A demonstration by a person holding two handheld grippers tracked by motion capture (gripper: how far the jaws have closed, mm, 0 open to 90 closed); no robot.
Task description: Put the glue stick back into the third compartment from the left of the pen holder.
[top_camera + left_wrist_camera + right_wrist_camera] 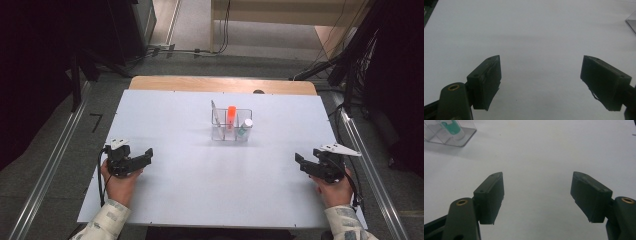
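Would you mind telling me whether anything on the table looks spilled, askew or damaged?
Nothing stands out: the clear organizer stands upright mid-table with the orange tube and white bottle inside it, and nothing is spilled.

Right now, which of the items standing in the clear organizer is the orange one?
The orange tube in the middle compartment of the clear organizer; a thin pale stick stands to its left and a white-capped bottle to its right.

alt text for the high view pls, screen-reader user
A clear organizer stands mid-table on a white table, holding an orange tube, a white bottle and a thin grey item. Near the front edge, the left gripper and right gripper rest apart, jaws open and empty.
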